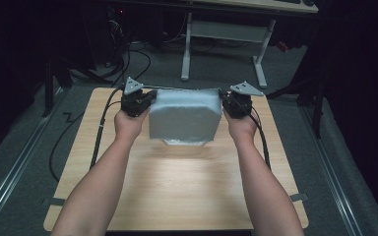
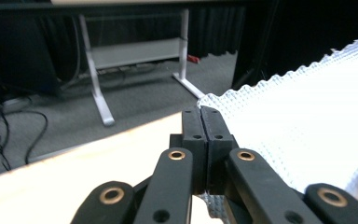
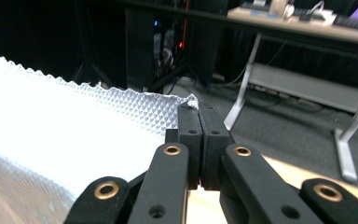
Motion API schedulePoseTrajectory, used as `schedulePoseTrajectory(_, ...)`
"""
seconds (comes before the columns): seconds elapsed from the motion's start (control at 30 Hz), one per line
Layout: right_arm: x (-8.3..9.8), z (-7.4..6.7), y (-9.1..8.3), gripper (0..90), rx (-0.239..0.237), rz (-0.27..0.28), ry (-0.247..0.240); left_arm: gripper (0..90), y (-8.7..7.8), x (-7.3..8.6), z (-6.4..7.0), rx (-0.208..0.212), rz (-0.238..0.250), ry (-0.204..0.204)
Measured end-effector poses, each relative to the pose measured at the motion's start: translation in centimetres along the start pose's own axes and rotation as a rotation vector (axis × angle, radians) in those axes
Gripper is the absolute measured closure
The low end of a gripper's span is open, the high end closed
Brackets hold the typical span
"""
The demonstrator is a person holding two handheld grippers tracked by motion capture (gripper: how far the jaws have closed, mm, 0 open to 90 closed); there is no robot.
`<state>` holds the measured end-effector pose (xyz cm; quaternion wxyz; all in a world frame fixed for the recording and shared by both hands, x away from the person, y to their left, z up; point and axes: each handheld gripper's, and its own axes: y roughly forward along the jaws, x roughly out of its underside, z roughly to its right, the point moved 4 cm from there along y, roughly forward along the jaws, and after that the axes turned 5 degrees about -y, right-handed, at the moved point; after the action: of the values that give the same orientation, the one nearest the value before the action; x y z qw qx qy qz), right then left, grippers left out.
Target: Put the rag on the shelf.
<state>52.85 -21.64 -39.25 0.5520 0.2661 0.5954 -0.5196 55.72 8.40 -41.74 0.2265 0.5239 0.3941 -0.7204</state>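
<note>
A white waffle-textured cloth (image 1: 184, 115) is held up over the far half of the wooden table (image 1: 177, 191), stretched between both grippers and draping toward me. My left gripper (image 1: 150, 96) is shut on the cloth's left corner; in the left gripper view the cloth (image 2: 298, 135) spreads to the right of the closed jaws of the left gripper (image 2: 200, 112). My right gripper (image 1: 222, 98) is shut on the right corner; in the right gripper view the cloth (image 3: 65, 135) spreads to the left of the right gripper (image 3: 198, 109). The cloth's lower edge touches the tabletop.
Beyond the table stands a white-legged desk (image 1: 226, 29) on grey carpet, with black cables (image 1: 128, 54) on the floor at the left. Dark curtains surround the area. Bare tabletop lies between my forearms.
</note>
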Motion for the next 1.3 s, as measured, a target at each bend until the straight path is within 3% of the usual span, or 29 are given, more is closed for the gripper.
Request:
schedulePoseTrajectory(0.3, 2.7, -0.3, 0.8, 89.9, -0.015, -0.050, 0.016, 89.9, 0.3, 2.9, 0.0, 0.045, -0.052, -0.028)
schedulePoseTrajectory(0.5, 4.5, -0.6, 0.7, 89.8, -0.029, -0.069, 0.034, 89.8, 0.6, 4.9, 0.4, 0.081, -0.076, -0.070)
schedulePoseTrajectory(0.57, 5.0, -0.6, 0.6, 89.8, -0.031, -0.083, 0.038, 89.8, 0.7, 5.2, 0.5, 0.081, -0.084, -0.063)
schedulePoseTrajectory(0.93, 7.6, -1.2, 1.4, 89.6, -0.038, -0.141, 0.042, 89.8, 0.8, 7.9, 0.3, 0.090, -0.104, -0.106)
schedulePoseTrajectory(1.3, 9.3, -1.8, 1.7, 88.0, -0.046, -0.165, 0.056, 88.9, 0.6, 8.8, 0.1, 0.083, -0.099, -0.123)
